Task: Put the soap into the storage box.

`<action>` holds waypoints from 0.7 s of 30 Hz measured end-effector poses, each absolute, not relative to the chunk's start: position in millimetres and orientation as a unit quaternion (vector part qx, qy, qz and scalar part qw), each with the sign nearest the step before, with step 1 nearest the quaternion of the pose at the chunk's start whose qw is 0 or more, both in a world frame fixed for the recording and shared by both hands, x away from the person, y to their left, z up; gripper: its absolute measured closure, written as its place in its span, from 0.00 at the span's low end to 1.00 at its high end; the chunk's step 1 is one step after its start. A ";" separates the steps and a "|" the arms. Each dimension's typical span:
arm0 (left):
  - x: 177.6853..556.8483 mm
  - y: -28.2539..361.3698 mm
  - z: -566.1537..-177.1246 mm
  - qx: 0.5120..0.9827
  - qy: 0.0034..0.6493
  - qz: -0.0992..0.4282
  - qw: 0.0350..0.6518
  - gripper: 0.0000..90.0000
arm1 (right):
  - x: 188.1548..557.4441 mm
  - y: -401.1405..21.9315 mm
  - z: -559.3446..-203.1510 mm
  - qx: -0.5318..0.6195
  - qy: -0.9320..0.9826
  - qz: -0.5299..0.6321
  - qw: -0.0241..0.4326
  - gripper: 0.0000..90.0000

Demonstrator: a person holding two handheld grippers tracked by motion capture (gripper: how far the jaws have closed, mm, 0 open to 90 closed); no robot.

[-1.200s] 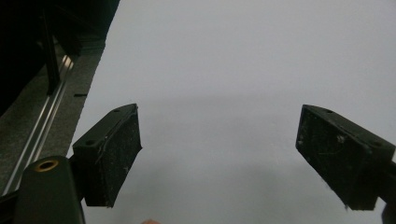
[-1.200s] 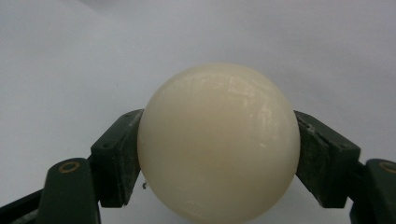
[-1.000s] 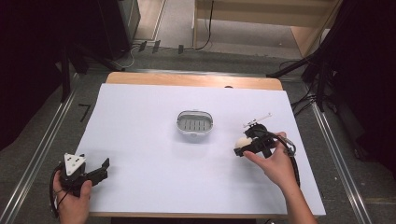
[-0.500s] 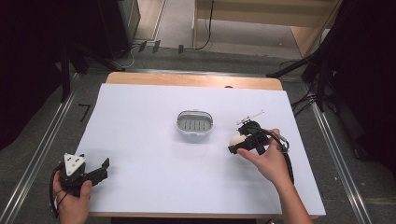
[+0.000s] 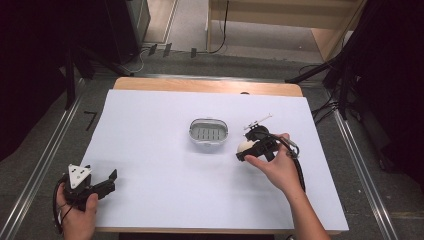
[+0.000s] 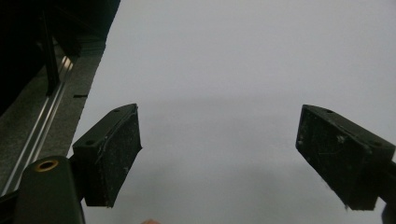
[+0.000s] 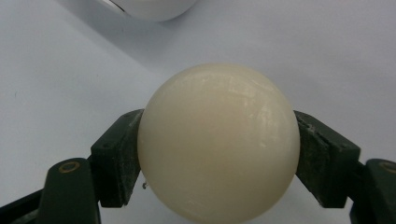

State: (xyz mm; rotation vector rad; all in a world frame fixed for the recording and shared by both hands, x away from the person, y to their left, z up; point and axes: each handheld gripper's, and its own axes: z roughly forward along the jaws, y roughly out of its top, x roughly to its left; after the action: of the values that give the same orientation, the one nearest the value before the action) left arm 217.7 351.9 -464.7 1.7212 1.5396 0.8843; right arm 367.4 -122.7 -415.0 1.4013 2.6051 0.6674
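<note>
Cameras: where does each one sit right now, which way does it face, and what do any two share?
High view: above the person's side, facing forward and down on the table; both forearms, left gripper, right gripper, dish.
Left gripper view: on the left gripper, looking along its open jaws at bare table.
Right gripper view: on the right gripper, looking along jaws shut on the ball; dish rim beyond.
Shared: high and right gripper views both show ball and dish.
</note>
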 end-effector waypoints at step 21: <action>217.8 351.7 -464.7 0.658 0.588 0.337 0.328 0.17 | 379.6 -102.5 -399.5 0.453 0.861 0.222 0.058 0.28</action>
State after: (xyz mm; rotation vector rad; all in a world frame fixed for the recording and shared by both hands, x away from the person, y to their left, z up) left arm 217.8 351.7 -464.7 1.7236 1.5385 0.8833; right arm 379.6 -102.5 -399.5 1.3727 2.6111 0.6740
